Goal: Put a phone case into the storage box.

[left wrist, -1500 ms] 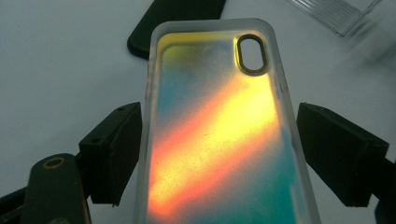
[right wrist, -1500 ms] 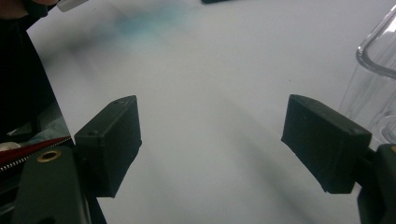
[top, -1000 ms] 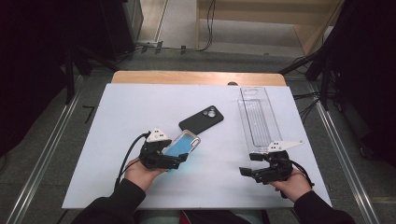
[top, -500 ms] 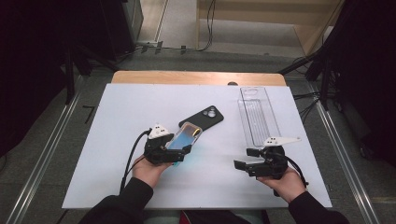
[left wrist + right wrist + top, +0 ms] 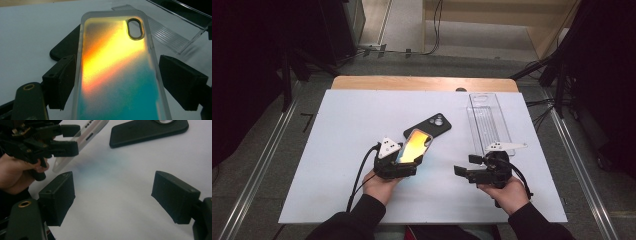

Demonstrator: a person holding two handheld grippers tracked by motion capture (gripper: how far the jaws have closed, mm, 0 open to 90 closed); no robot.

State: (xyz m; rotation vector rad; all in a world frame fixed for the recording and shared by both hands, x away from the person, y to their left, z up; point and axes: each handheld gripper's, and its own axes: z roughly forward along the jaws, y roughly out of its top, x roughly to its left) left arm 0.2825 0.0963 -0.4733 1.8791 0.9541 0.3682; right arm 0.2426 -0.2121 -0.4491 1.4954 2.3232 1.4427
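Left gripper [image 5: 408, 161] clamped on a translucent phone case [image 5: 414, 146], gripped by its long side edges near the lower end, lifted off the tabletop [image 5: 342, 130] and tilted so the upper end points toward the far edge. Case glowing orange and yellow across the middle, teal toward the gripped end (camera cutout an empty oval at the far end), seen close up in the left gripper view [image 5: 117, 65] with a black jaw against each side. Held roughly midway between the left and right edges, nearer the near edge than the far one.

Just beyond the case's upper end, lying flat on the tabletop: a black phone case [image 5: 428, 126], camera ring up, angled toward the far right corner. Whether the two cases overlap or merely sit close cannot be told from above.

Right gripper [image 5: 462, 171] apart, nothing between the jaws, hovering over bare white surface near the near edge, right of the left one and pointed toward it. In the right gripper view, the left gripper [image 5: 67, 138] and its clamped case [image 5: 87, 135] off to the upper left, the black case [image 5: 147, 131] at the top.

Clear plastic tray [image 5: 488, 122] lengthwise along the right side, reaching up toward the far right corner, untouched.
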